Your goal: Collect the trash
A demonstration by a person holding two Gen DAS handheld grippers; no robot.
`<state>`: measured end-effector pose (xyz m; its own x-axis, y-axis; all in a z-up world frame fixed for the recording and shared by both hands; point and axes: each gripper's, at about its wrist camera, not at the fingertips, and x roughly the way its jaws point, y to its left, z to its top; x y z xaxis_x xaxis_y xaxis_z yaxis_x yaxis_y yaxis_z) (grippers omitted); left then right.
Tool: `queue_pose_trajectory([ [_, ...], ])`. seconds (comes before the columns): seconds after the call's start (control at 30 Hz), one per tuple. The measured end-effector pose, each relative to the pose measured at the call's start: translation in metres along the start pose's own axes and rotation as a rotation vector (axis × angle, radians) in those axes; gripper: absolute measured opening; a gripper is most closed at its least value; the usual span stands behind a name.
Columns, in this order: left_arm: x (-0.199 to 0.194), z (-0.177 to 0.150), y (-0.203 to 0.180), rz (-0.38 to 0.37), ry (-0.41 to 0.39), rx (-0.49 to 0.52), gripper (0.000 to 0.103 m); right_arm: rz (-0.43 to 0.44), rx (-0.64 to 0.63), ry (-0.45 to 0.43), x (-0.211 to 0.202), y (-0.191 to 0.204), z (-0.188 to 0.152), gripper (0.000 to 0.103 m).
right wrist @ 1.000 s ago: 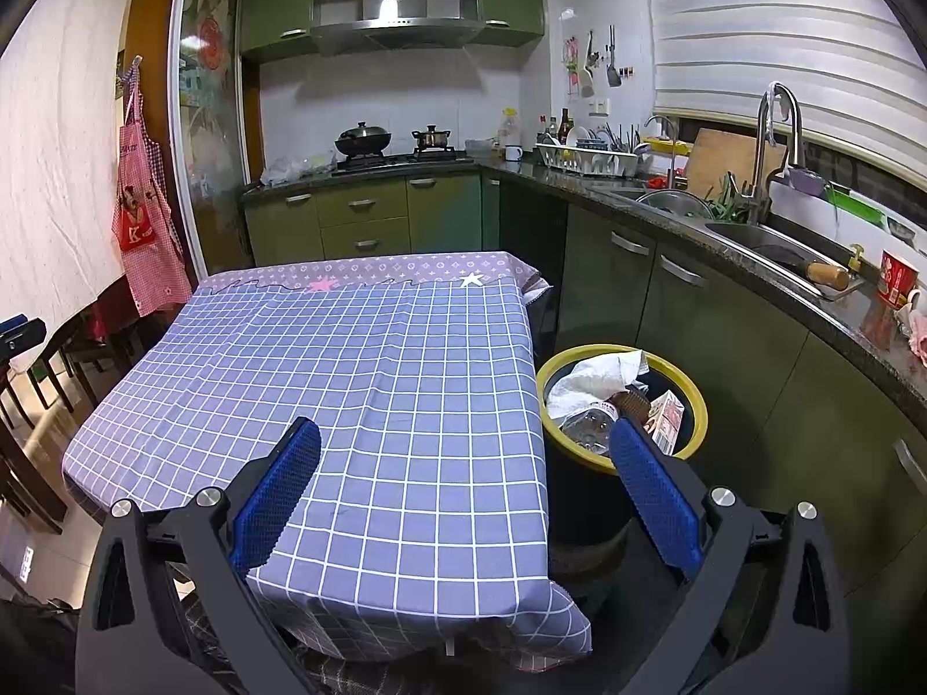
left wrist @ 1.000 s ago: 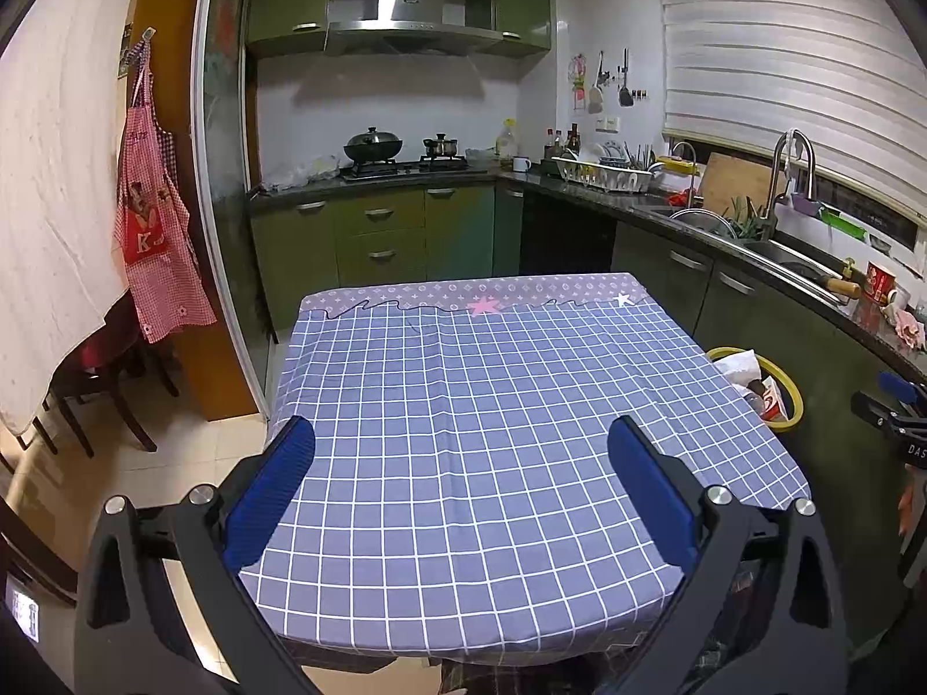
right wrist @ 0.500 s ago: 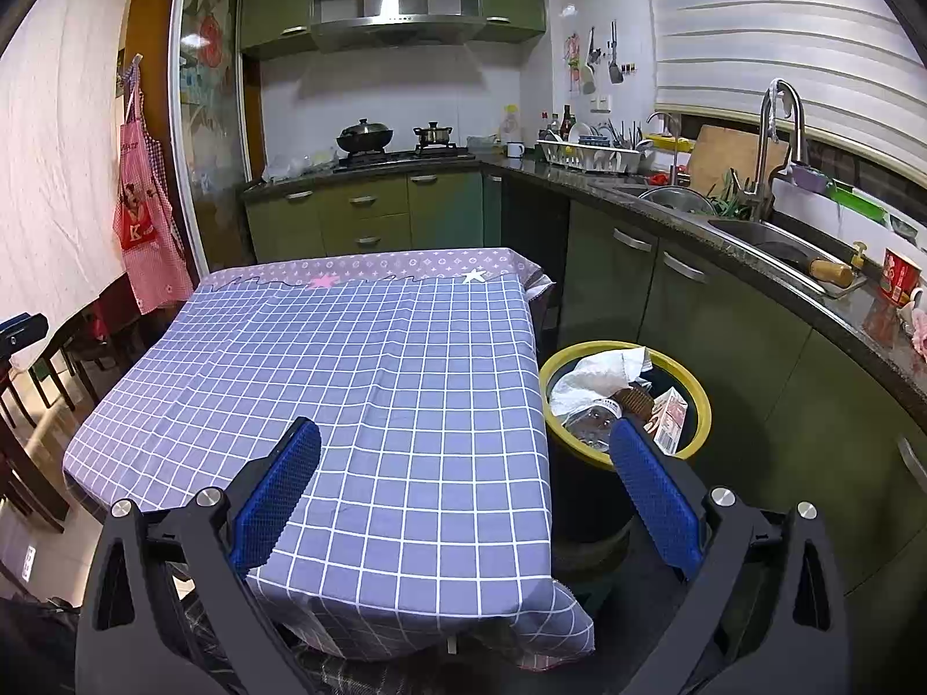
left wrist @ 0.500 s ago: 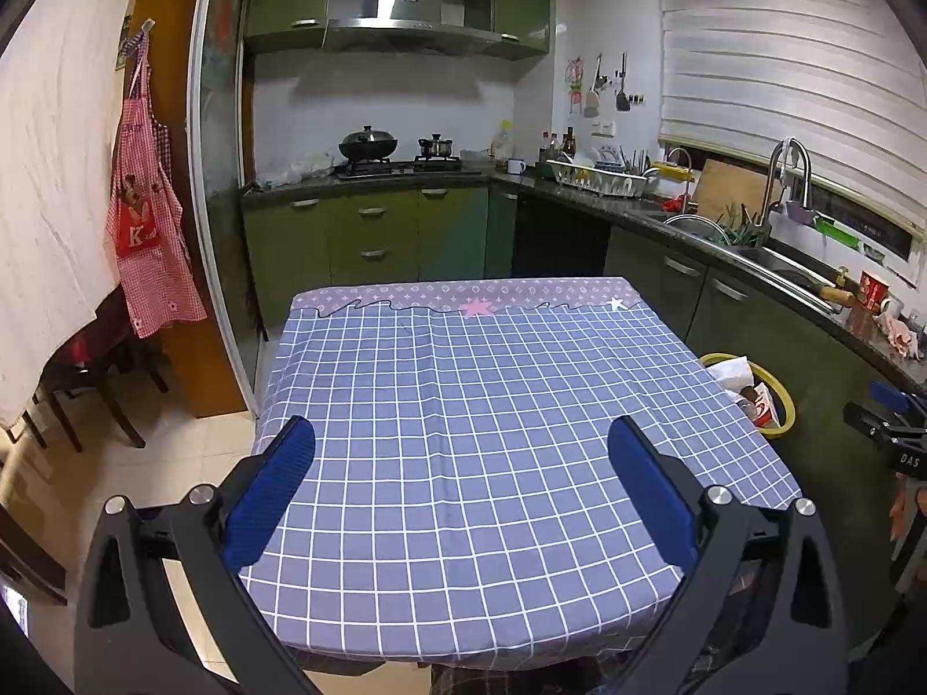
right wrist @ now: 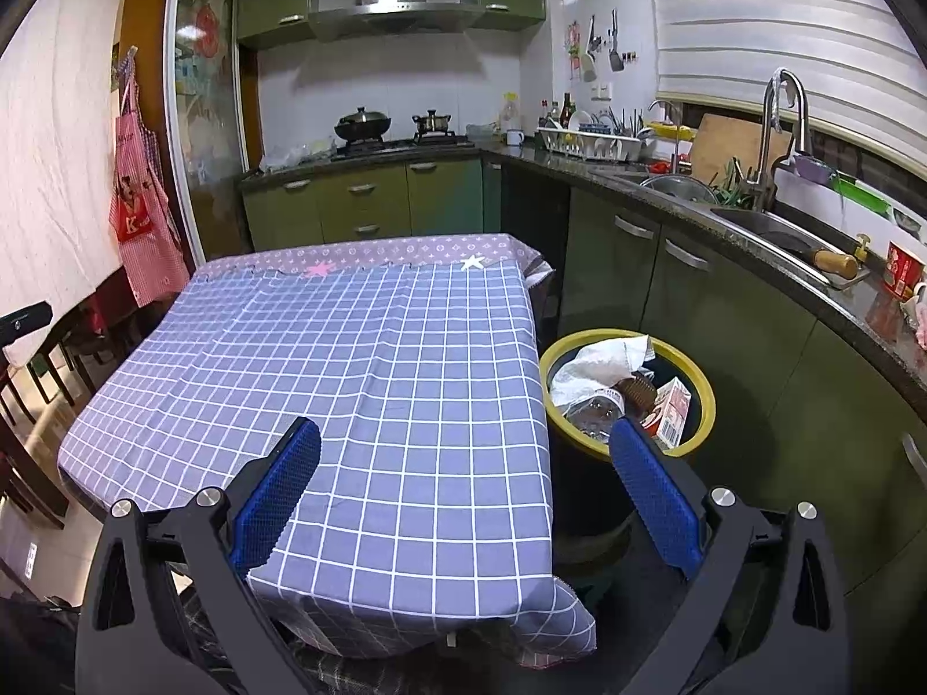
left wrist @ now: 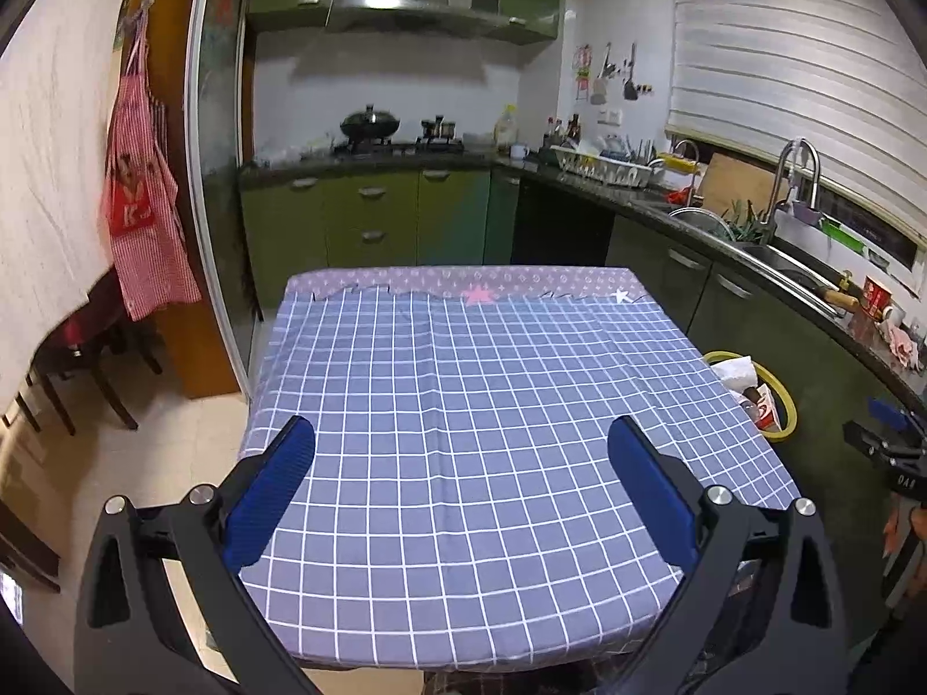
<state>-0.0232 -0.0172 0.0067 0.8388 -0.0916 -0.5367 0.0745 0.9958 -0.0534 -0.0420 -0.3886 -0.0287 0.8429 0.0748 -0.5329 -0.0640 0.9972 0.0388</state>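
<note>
Both tools are wide apart and hold nothing: the left tool (left wrist: 460, 480) over the bench (left wrist: 463, 382), the right tool (right wrist: 463, 486) near the bin (right wrist: 704, 399). The trash (right wrist: 597, 368) sits inside; the paper looks soft and light, so pinch a fold.

Both wrist views face the kitchen across the table (left wrist: 463, 405), sharing the bin (right wrist: 628, 394)

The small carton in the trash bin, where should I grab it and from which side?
Grip the carton by its upper end, which leans up against the bin's yellow rim. Come from above with the right gripper, pinching across its narrow faces; the white paper and other trash crowd its left side.
</note>
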Motion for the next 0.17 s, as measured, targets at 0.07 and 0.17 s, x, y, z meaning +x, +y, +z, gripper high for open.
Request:
queue_pose_trajectory([
  [0.07,0.016,0.005,0.003,-0.003,0.021,0.009,0.096,0.007,-0.006,0.020,0.011,0.002,0.002,0.098],
  [0.17,0.047,0.014,0.010,-0.004,0.055,0.009,0.096,0.025,-0.008,0.053,0.033,0.003,0.009,0.098],
])
